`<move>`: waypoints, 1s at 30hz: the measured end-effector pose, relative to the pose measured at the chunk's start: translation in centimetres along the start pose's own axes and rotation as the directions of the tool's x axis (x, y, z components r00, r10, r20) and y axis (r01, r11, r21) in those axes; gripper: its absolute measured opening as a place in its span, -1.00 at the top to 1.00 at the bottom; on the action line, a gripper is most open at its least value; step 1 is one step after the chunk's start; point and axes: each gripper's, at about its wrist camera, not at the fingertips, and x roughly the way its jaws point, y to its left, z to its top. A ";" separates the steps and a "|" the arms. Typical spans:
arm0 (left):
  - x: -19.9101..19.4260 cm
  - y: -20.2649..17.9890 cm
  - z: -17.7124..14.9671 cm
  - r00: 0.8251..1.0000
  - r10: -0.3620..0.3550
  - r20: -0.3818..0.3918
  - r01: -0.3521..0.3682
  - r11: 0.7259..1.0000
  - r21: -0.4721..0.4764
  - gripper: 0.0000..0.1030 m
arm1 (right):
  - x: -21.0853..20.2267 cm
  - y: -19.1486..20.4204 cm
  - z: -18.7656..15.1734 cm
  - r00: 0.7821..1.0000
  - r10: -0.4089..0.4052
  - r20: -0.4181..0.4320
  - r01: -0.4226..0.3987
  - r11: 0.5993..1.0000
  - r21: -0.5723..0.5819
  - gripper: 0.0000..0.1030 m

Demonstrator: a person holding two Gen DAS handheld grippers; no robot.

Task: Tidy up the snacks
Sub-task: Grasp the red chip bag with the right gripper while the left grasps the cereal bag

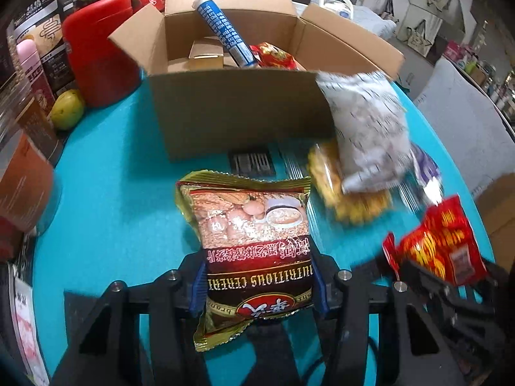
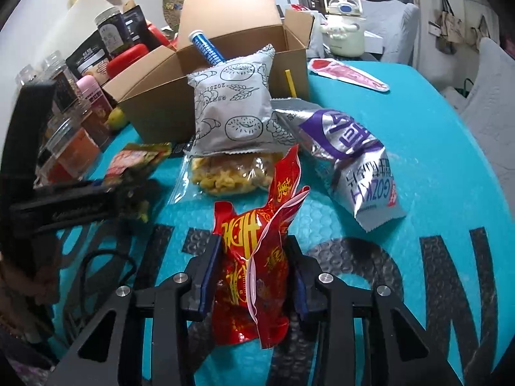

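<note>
My left gripper [image 1: 259, 289] is shut on a gold and brown cereal packet [image 1: 254, 225], its blue pads pressing both sides, just above the teal mat. My right gripper [image 2: 254, 276] is shut on a crumpled red snack bag [image 2: 257, 241]. An open cardboard box [image 1: 238, 112] stands behind, holding a blue tube [image 1: 225, 32] and a red packet [image 1: 276, 54]. A white bag with doughnut drawings [image 2: 231, 106] leans on the box front, over a clear bag of yellow snacks [image 2: 231, 173]. A silver and purple bag [image 2: 351, 151] lies to the right.
Left of the box stand a red container [image 1: 96, 51], dark pouches and jars [image 2: 70, 148], and a yellow fruit [image 1: 66, 109]. A cream kettle [image 2: 342, 29] stands behind the box, with a red and white packet [image 2: 347, 74] lying flat on the mat.
</note>
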 end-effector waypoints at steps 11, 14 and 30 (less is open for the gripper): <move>-2.5 -0.2 -4.6 0.999 0.005 -0.040 -0.003 0.999 0.053 0.02 | -1.7 1.3 -2.4 1.000 0.012 -0.023 -0.012 1.000 -0.008 0.26; -3.2 -0.1 -5.6 0.998 -0.020 -0.057 0.023 0.998 0.051 0.02 | -2.3 1.7 -3.2 0.999 0.011 -0.040 -0.012 1.000 -0.014 0.26; -3.2 -0.3 -6.5 0.999 0.032 -0.001 -0.032 0.997 0.069 0.01 | -1.9 4.1 -5.1 0.998 -0.055 -0.007 0.054 0.992 -0.115 0.31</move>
